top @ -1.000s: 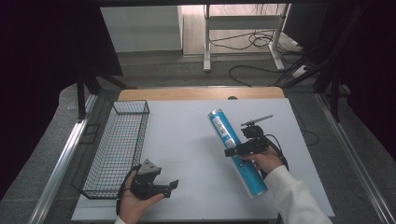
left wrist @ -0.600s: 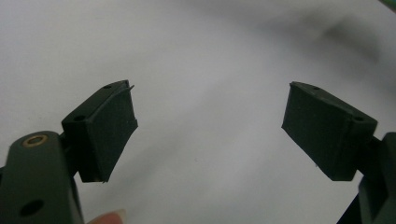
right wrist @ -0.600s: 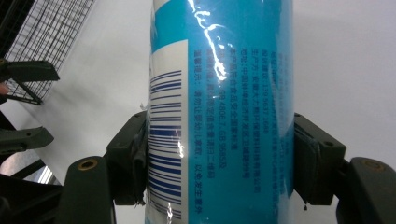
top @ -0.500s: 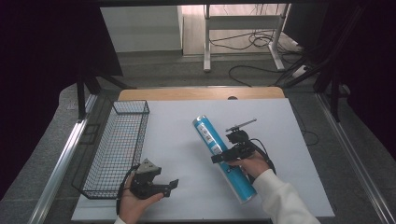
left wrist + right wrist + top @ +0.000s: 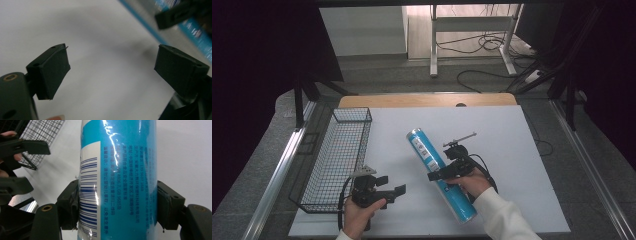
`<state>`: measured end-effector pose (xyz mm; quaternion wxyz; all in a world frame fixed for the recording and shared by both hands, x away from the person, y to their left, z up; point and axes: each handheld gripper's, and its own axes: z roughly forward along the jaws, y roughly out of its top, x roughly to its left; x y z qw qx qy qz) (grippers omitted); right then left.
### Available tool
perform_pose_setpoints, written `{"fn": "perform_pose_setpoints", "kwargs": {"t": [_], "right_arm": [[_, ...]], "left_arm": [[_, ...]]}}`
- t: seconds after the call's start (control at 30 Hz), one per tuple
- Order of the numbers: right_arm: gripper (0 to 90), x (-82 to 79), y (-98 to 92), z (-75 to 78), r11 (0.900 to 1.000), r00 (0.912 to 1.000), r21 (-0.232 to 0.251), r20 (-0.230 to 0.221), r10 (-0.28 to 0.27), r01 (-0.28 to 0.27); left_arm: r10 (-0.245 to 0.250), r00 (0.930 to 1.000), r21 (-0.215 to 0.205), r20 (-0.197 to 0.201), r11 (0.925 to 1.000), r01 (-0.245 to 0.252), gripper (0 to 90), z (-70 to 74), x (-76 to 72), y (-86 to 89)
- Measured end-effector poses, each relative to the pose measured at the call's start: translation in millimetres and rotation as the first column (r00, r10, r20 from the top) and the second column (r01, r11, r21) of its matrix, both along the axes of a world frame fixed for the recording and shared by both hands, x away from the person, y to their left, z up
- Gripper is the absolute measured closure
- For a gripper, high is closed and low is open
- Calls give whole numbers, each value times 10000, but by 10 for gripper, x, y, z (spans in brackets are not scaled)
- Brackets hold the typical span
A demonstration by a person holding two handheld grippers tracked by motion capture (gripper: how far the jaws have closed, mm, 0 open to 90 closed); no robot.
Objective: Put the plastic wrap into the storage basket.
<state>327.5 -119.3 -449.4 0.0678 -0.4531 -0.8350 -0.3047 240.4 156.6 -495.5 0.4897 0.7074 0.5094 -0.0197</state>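
Observation:
A long blue tube with a white barcode label lies slantwise over the white table top, lifted in my right gripper. Its jaws press on both sides of the tube near the middle. My left gripper rests low at the front left, jaws spread wide with bare table between them. The tube's blue edge passes the upper right of the left gripper view. A black wire basket stands along the table's left side, its mesh showing beyond the tube.
The wooden strip of the table runs along the far edge. Cables and a desk frame lie on the floor beyond. Metal rails flank the table on both sides.
My right gripper has carried the blue tube leftward toward the table's middle and the basket. The left gripper has stayed in place, open.

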Motion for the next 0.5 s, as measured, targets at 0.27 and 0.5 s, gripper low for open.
{"fn": "perform_pose_setpoints", "kwargs": {"t": [0.27,0.5], "right_arm": [[317,-108,120,-12,9993,9990,22,265,359,-360],[317,-144,176,-24,9991,9983,81,418,414,-418]], "left_arm": [[-114,9972,-1604,-733,9871,-5,81,32,277,-155],[-129,9892,-2781,-1462,9601,-285,84,26,464,-209]]}}
